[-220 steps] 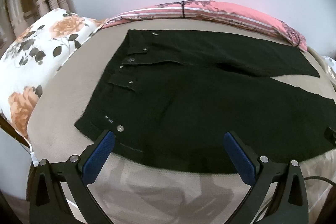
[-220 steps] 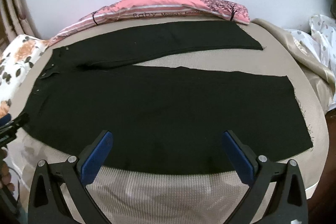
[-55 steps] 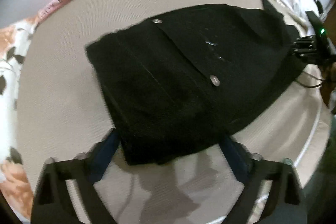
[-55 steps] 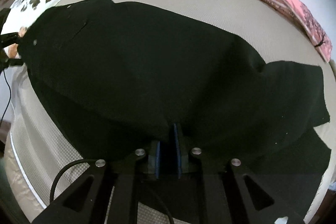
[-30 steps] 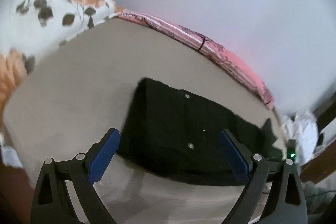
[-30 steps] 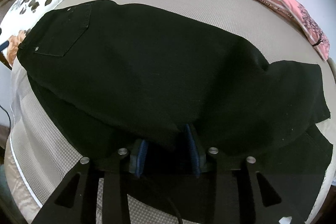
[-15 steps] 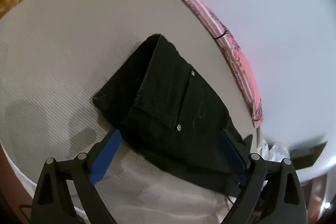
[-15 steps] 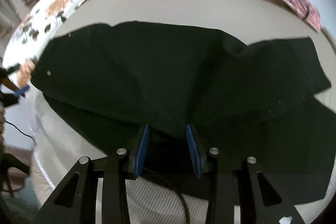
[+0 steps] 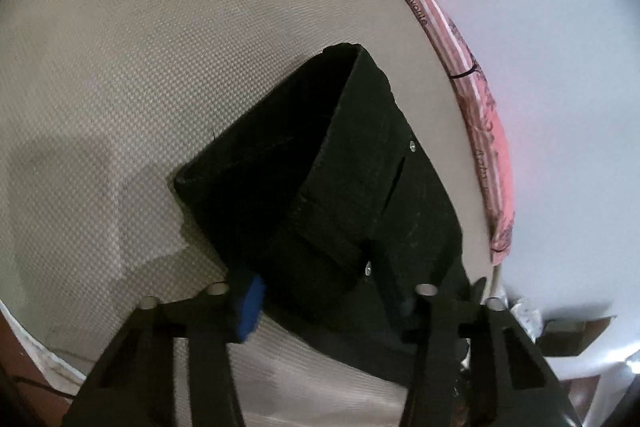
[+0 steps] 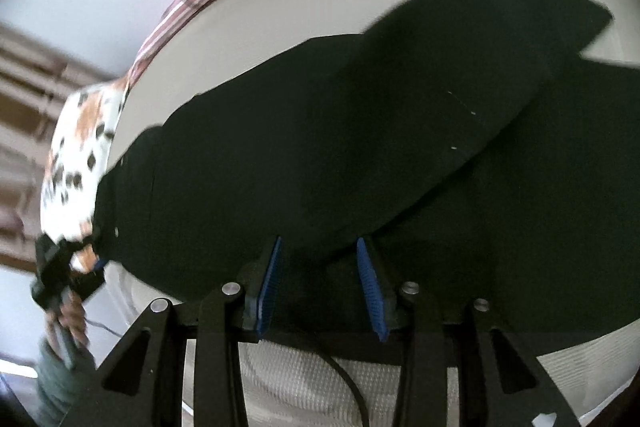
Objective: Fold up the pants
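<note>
The black pants [image 9: 340, 195] lie folded lengthwise on the beige bed [image 9: 120, 67]. In the left wrist view I see the waistband end with small metal rivets. My left gripper [image 9: 328, 291] is open, its jaws around the near edge of the waistband; the right pad is hidden in black cloth. In the right wrist view the pants [image 10: 340, 147] stretch from the floral pillow to the leg ends at the right, one leg offset over the other. My right gripper [image 10: 320, 283] is open, its blue pads apart at the pants' near edge.
A pink striped blanket [image 9: 472, 99] runs along the far edge of the bed by the white wall. A floral pillow [image 10: 80, 155] lies at the head end. The other gripper and hand [image 10: 60, 279] show at the left of the right wrist view.
My left gripper has moved in to the waistband and narrowed. My right gripper stays open and has tilted and swung left. The upper leg lies more askew.
</note>
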`<move>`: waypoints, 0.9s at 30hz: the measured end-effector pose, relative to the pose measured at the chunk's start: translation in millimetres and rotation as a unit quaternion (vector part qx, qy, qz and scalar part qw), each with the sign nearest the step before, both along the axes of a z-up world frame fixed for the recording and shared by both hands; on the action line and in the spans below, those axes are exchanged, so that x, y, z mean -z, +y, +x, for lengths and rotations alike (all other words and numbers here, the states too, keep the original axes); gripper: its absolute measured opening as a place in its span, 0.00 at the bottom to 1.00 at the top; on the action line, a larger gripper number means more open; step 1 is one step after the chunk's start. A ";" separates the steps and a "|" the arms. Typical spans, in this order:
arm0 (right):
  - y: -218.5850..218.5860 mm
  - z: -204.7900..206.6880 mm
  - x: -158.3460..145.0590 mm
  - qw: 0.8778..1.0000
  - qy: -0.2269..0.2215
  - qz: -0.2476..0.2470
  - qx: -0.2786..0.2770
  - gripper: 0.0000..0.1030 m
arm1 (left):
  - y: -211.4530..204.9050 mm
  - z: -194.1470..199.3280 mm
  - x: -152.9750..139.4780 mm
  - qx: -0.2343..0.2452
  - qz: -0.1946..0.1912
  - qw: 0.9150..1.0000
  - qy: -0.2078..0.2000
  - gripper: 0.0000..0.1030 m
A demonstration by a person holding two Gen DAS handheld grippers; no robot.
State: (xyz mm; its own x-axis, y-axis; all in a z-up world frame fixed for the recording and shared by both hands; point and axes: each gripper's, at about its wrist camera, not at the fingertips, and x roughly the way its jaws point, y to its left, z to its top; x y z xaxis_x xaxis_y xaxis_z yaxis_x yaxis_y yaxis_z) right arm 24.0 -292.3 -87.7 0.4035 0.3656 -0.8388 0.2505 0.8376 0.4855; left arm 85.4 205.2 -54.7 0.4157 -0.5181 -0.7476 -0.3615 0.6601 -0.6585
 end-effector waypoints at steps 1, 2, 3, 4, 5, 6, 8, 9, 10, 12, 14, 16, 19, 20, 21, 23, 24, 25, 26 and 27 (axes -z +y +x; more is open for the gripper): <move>-2.2 1.1 3.4 1.000 0.004 0.003 0.008 0.36 | 0.4 1.5 0.1 0.004 0.006 1.000 -0.002 0.32; -4.5 3.0 8.4 1.000 0.009 0.012 0.019 0.36 | 0.5 2.9 0.6 0.009 0.009 1.000 -0.005 0.29; -6.9 3.6 11.7 0.999 0.010 0.018 0.025 0.36 | -0.1 4.8 1.1 0.014 0.012 1.000 -0.007 0.27; -9.4 4.5 15.1 0.999 0.010 0.022 0.034 0.36 | -1.1 6.0 1.5 0.018 0.018 1.000 -0.007 0.26; -12.6 4.5 18.8 0.998 0.006 0.031 0.049 0.36 | -2.3 7.0 1.8 0.021 0.022 1.000 -0.008 0.25; -14.7 5.0 20.0 0.998 -0.001 0.037 0.058 0.35 | -4.1 7.9 0.8 0.027 0.030 0.999 -0.010 0.24; -15.1 8.7 18.8 0.997 -0.013 0.031 0.065 0.23 | -6.7 10.7 -0.3 0.037 0.042 0.998 -0.012 0.23; -14.4 10.5 18.3 0.998 -0.014 0.026 0.063 0.06 | -7.9 12.4 -0.8 0.043 0.046 0.998 -0.013 0.22; -13.2 12.0 17.1 0.998 -0.016 0.021 0.063 0.06 | -9.0 14.5 -1.6 0.048 0.052 0.997 -0.013 0.21; -11.3 11.0 11.2 0.998 -0.021 0.013 0.063 0.05 | -10.5 18.4 -3.9 0.060 0.060 0.996 -0.016 0.20; -8.2 5.8 1.2 0.998 -0.024 -0.004 0.063 0.05 | -12.4 22.9 -8.5 0.078 0.078 0.994 -0.023 0.20; -7.4 -0.7 -8.7 0.997 -0.029 -0.015 0.064 0.05 | -15.9 28.6 -12.9 0.100 0.100 0.989 -0.033 0.19; -2.2 -13.5 -19.6 0.998 -0.026 -0.020 0.058 0.05 | -23.4 35.6 -21.2 0.140 0.150 0.977 -0.055 0.19; 2.5 -18.5 -20.0 0.998 -0.020 -0.025 0.051 0.05 | -24.9 37.1 -23.3 0.152 0.166 0.972 -0.063 0.19; 6.7 -21.5 -19.4 0.998 -0.016 -0.029 0.046 0.04 | -25.5 37.9 -24.6 0.161 0.179 0.968 -0.068 0.19; 14.5 -26.2 -14.1 0.999 -0.005 -0.031 0.036 0.04 | -24.8 41.1 -24.0 0.171 0.197 0.963 -0.071 0.19; 17.1 -27.4 -11.2 0.999 0.002 -0.029 0.037 0.04 | -24.1 42.9 -23.8 0.174 0.206 0.960 -0.072 0.19; 19.5 -28.8 -8.4 0.999 0.009 -0.026 0.038 0.04 | -22.5 42.4 -23.5 0.176 0.211 0.959 -0.077 0.19; 22.8 -30.1 -5.4 0.999 0.014 -0.028 0.036 0.04 | -23.4 42.9 -23.5 0.181 0.219 0.956 -0.080 0.19; 24.1 -31.1 -2.7 0.999 0.018 -0.032 0.036 0.04 | -26.1 44.1 -23.0 0.188 0.227 0.952 -0.083 0.19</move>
State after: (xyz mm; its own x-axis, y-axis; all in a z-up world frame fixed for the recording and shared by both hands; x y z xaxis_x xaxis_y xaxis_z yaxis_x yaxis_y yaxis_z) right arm -7.1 -268.2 -85.0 0.3966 0.2811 -0.8739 0.3273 0.8461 0.4207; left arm 129.5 179.2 -31.7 0.3970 -0.2935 -0.8696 0.0414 0.9522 -0.3025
